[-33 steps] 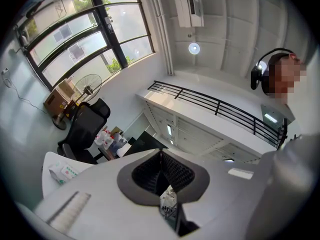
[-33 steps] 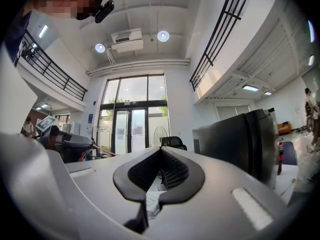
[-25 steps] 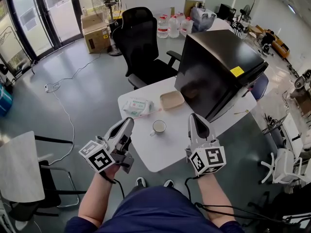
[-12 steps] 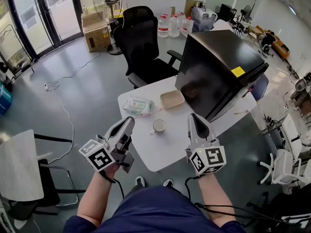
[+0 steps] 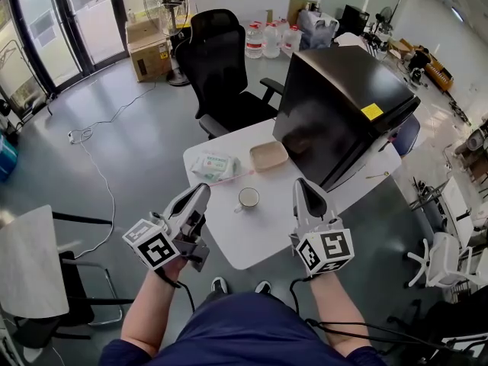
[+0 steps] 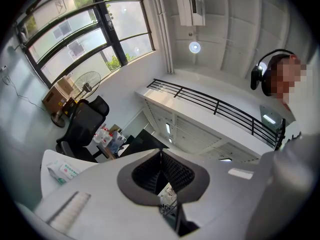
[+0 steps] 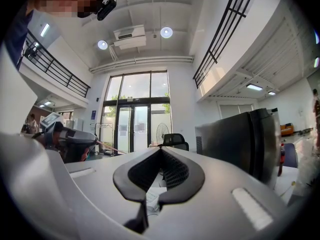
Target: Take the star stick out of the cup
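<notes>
Centrally, a white ceramic mug (image 5: pixel 249 198) sits on the white desk (image 5: pixel 259 242), a thin pink stick (image 5: pixel 231 178) lying just beyond it. Flanking the mug, the left tool (image 5: pixel 203 190) and right tool (image 5: pixel 302 184) hover, each pressed together and empty.

The white cup (image 5: pixel 248 198) stands upright, a thin pinkish stick (image 5: pixel 231 178) lying flat just beyond it.

Bare worktop (image 5: pixel 255 242) is lying open at lower centre, up to the cup (image 5: pixel 248 198); a black cabinet (image 5: pixel 343 105) is blocking the right, wipes pack (image 5: pixel 215 166) and tray (image 5: pixel 269 157) crowding behind.
</notes>
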Tool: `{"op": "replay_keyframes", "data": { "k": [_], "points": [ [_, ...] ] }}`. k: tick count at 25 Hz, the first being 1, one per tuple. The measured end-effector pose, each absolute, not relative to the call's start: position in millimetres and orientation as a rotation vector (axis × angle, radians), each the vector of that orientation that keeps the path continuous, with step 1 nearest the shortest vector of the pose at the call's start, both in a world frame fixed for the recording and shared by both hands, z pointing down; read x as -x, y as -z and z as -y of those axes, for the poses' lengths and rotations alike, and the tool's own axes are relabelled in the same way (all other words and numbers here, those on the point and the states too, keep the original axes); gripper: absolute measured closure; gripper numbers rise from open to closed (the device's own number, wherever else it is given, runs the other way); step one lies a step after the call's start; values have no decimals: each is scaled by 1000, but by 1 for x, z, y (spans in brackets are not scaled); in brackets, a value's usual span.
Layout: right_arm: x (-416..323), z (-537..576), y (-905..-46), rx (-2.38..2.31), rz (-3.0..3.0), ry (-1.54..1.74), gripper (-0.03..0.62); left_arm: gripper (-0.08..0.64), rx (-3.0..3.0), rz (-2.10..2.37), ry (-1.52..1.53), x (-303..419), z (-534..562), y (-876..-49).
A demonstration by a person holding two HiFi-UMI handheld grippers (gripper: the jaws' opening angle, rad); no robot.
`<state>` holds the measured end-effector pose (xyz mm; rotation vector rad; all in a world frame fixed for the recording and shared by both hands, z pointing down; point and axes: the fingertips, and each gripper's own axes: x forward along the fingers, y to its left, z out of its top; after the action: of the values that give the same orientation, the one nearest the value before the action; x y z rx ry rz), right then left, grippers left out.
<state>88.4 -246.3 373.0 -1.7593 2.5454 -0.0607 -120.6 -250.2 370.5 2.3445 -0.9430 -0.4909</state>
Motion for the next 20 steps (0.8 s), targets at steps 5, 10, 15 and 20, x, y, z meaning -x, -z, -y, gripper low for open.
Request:
{"op": "replay_keyframes", "data": {
  "k": [5,10,15,20],
  "points": [
    [-89,248,-374,1764,-2543,68,586,551,-2341,941,495,120,252,-371],
    [-89,248,-376,1762,-2541,70,586,551,-2341,940,494,120,253,-372],
    [-89,249,-377,1764,-2538,76,586,551,-2339,941,489,120,254,-374],
    [-91,250,-378,1771,-2531,82,586,551,-2339,938,485,120,255,-375]
  ]
}}
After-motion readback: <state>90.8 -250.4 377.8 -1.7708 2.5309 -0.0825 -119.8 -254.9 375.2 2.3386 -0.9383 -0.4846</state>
